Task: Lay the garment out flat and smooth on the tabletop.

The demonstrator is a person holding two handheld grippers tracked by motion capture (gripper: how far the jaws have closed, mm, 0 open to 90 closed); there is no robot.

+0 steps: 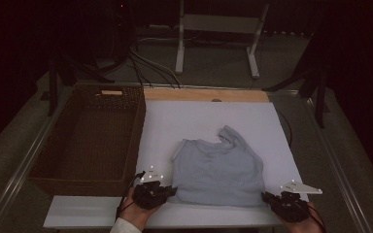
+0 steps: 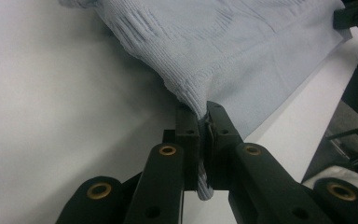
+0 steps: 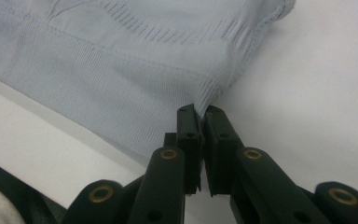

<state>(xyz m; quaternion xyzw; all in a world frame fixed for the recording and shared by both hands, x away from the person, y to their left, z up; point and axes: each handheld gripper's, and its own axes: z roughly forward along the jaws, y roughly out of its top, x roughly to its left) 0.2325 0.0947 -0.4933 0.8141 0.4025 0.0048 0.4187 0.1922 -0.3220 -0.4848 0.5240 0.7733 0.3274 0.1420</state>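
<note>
No legible text, labels, brands, numbers or signs in any view.
</note>
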